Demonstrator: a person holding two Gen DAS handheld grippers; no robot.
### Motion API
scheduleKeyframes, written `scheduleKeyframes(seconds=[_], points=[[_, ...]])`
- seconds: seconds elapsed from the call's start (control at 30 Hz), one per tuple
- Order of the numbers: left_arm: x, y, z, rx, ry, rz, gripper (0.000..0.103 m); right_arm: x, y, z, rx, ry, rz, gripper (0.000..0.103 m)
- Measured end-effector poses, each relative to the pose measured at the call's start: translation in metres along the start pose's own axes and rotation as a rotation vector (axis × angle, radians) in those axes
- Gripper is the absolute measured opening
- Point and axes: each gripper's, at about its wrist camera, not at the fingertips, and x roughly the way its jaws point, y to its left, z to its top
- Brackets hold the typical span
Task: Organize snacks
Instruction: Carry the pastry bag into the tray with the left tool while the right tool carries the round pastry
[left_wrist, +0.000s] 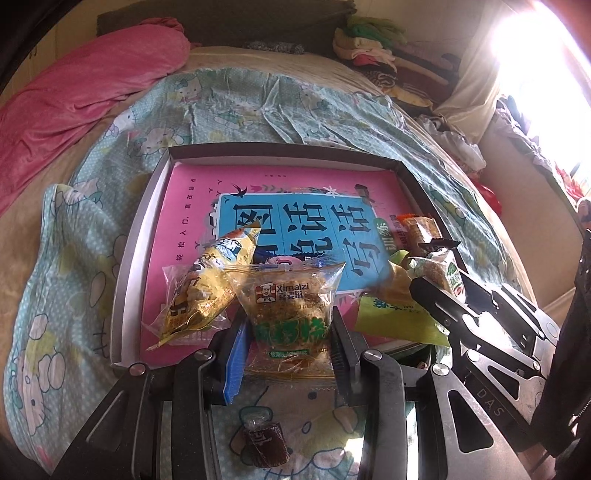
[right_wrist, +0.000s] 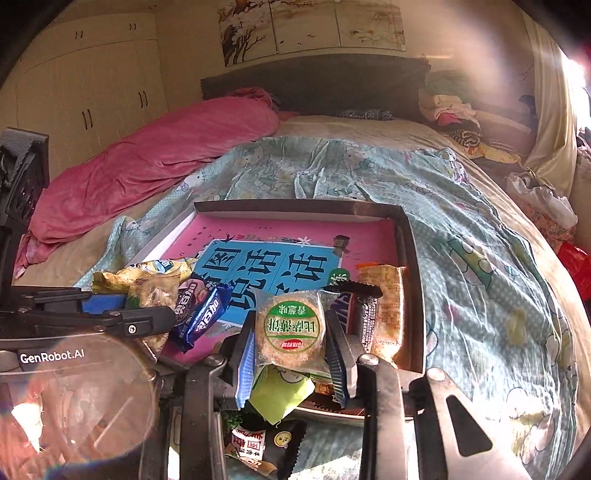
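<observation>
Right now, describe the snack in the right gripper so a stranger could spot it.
On the bed lies a shallow grey box lined with a pink book. At its near edge the right gripper clamps a clear-wrapped round biscuit, the only one with a green circular label.

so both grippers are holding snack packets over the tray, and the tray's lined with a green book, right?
Not green: the book lining the tray is pink with a blue title panel, as the left wrist view shows. Left gripper and right gripper each hold a snack packet.

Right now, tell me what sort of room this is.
Most likely a bedroom: a bed with a cartoon-print sheet, a pink blanket against the dark headboard, and cream wardrobe doors behind.
</observation>
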Motion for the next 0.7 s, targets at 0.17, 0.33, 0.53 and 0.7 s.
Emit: scheduleKeyframes(seconds=[0.17,0.33,0.53,0.7], points=[[-0.0002,-0.0002,-0.0003,0.000,0.000,-0.001,0.041,-0.0003,0.0016,-0.0007,-0.016,0.001,0.002,0.035],[0.0003,-0.0003,-0.0003,0.000,0.001,0.000,0.041,-0.0017,0.0050,-0.0016,-0.025,-0.004,0.020,0.035],[0.0008,-0.0007,-0.0005,0.003,0.001,-0.001,0.041,-0.0041,0.0044,0.0003,-0.014,-0.015,0.033,0.035],[0.0015,-0.0015,-0.0010,0.006,0.002,0.000,0.041,-0.0080,0.0032,0.0009,-0.005,-0.020,0.040,0.035]])
